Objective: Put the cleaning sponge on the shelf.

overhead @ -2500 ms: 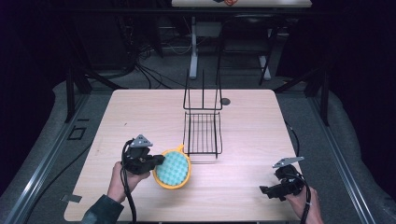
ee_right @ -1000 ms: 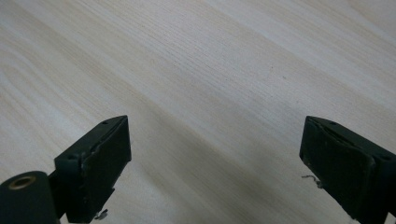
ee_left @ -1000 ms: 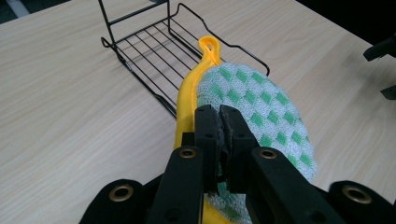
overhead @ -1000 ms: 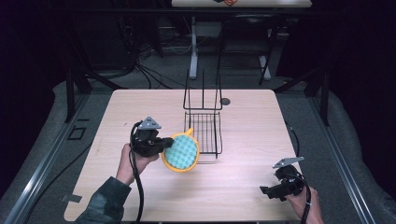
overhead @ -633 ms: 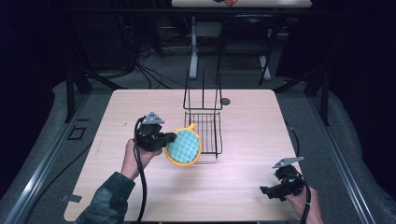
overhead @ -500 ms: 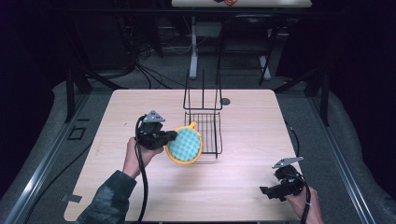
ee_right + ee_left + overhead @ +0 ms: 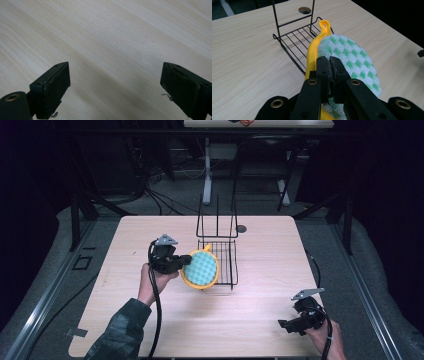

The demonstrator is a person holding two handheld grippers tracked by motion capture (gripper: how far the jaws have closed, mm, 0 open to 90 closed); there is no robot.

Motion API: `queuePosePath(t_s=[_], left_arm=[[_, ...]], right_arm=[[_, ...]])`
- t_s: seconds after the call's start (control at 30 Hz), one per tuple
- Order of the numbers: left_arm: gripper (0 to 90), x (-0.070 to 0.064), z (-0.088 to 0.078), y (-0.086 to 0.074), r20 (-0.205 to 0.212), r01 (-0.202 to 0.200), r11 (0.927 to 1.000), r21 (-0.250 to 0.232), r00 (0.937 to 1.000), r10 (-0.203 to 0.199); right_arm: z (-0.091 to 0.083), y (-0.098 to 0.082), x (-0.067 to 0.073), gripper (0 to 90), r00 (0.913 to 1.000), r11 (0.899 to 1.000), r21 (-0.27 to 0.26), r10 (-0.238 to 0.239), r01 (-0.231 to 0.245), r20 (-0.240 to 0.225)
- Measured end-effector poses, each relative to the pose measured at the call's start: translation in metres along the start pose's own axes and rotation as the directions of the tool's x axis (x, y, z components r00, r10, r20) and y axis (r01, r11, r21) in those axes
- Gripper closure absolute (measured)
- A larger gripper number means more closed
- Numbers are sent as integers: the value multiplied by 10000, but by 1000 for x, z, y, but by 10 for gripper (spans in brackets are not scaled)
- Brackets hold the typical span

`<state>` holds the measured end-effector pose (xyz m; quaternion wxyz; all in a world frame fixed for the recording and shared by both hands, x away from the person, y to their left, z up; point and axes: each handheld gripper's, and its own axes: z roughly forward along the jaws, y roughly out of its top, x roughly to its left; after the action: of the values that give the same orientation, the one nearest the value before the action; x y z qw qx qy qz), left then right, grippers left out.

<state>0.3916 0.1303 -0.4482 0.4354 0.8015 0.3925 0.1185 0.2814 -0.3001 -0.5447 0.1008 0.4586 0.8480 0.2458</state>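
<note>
Left gripper [image 7: 176, 263] pinching yellow-rimmed green checkered pad [image 7: 200, 269], holding it upright against wire rack's [image 7: 223, 262] left edge, mid-table [image 7: 260, 315]. Right gripper [image 7: 287, 325] idling near front right corner, jaws spread wide, gripping nothing.

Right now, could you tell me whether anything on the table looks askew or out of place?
Nothing is spilled or damaged. The yellow-rimmed green pad is tilted on edge, clamped in the left gripper by the wire rack.

Round green-checked cloth pad [image 7: 200, 269] with yellow rim, held on edge, at wire rack [image 7: 219, 251] front
</note>
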Motion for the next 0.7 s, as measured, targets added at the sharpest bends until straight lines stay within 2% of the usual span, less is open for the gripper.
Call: queuePosePath(t_s=[0.07,0.1,0.17,0.23,0.3,0.47,0.7], left_arm=[[868,2,2,2,-23,61,10000,-37,10000,-61],[868,3,3,2,-36,89,9999,-59,10000,-89],[868,4,6,3,-54,150,9999,-78,9999,-150],[869,6,10,4,-86,258,9995,-164,9996,-259],[869,7,13,5,-133,307,9993,-196,9994,-309],[869,9,21,4,-343,352,9991,-254,9988,-361],[869,13,34,2,-406,760,9962,-425,9961,-777]], right_arm=[[0,-1,-2,88,10000,10000,-39,-76,76,43],[1,-1,-1,88,9999,9999,-111,78,-79,-113],[1,-1,-2,88,9999,9999,-110,84,-85,-111],[0,0,-1,88,10000,10000,25,-15,15,20],[0,0,0,88,10000,10000,27,39,-39,-64],[1,0,0,88,10000,10000,-34,8,-8,-75],[0,0,1,89,9999,10000,-4,47,-47,-113]])
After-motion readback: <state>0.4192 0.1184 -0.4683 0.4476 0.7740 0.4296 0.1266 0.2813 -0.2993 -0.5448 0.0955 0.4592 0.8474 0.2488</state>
